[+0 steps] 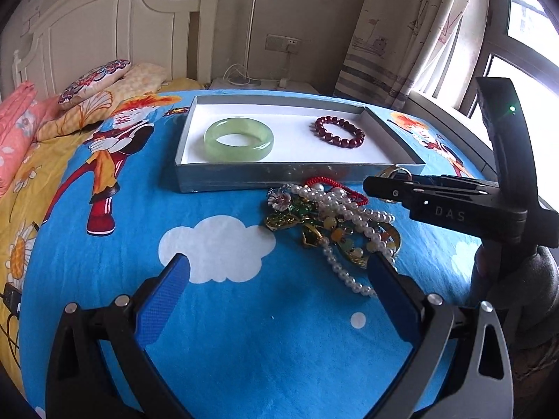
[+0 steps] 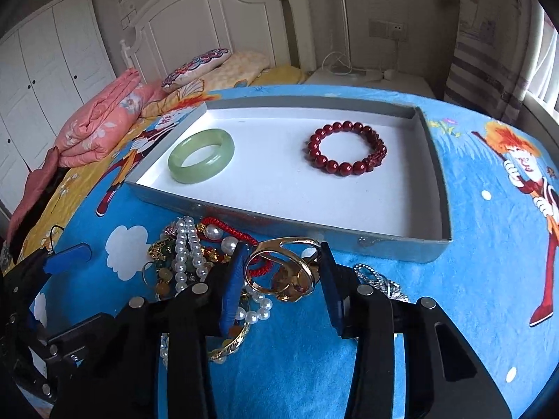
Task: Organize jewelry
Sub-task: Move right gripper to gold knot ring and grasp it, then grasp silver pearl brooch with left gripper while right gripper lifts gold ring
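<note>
Just short of the near wall of the shallow grey cardboard tray [image 2: 401, 244], the right gripper [image 2: 284, 272] clamps a gold openwork bangle [image 2: 279, 269], its ring tilted on edge between the pads. Straight ahead lies the tray's white floor; the left gripper [image 1: 279, 272] gapes wide, farther back.

Green bangle [image 2: 201, 156]: glossy, translucent, stone-like. Red bead bracelet [image 2: 348, 153]: polished, shiny. Tray [image 2: 432, 160]: matt white card lining, dull silver-grey outer walls. Pearl strand [image 1: 349, 216]: smooth, lustrous. Gold bangle [image 2: 283, 267]: bright polished metal. Bedspread [image 1: 244, 331]: soft matt printed cloth. Fingers [image 1: 164, 296]: textured blue pads on matt black plastic.
</note>
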